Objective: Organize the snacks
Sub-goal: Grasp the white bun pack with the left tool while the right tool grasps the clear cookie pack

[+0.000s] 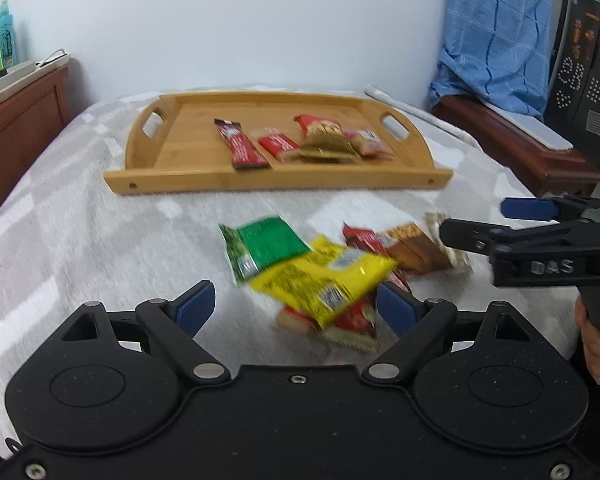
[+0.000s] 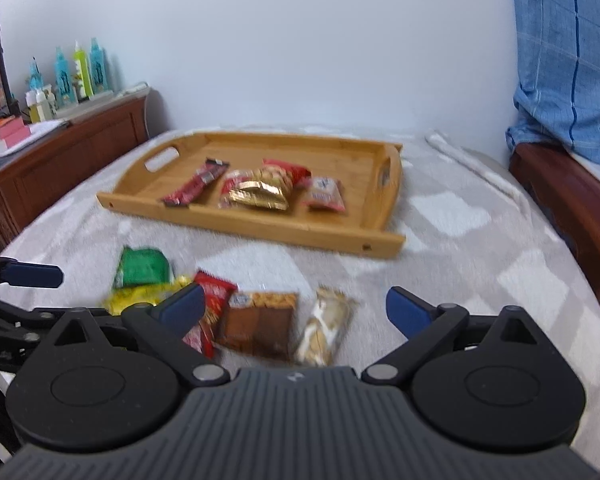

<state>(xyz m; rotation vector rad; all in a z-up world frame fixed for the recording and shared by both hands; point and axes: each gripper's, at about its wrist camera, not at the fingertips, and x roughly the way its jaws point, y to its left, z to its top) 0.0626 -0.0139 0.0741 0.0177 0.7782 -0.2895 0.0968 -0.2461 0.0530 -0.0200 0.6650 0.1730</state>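
- Both black tongs with blue pads hang low over a pile of snacks; the left tongs [image 1: 294, 306] and the right tongs [image 2: 296, 312] are both spread wide and hold nothing.
- Right under the left tongs lies a shiny yellow snack bag [image 1: 324, 276], on top of some red packets [image 1: 352, 322], with a green snack bag [image 1: 262, 246] touching its far side.
- Under the right tongs lie a brown chocolate bar packet [image 2: 260, 324] and a pale beige bar [image 2: 326, 326], side by side.
- All of these are on the grey and white checked blanket [image 1: 80, 220] of a bed.
- Farther back sits a wooden tray with cut-out handles [image 1: 172, 136], and some snacks are already in it.
- What could go wrong: the bags overlap, so a pinch may grab two at once or slip off the shiny wrap. The two tongs are near each other and could bump.
- Counts: two tongs, one tray, about five snacks in the tray. About six or seven wait on the blanket, but the blur makes it hard to be sure.
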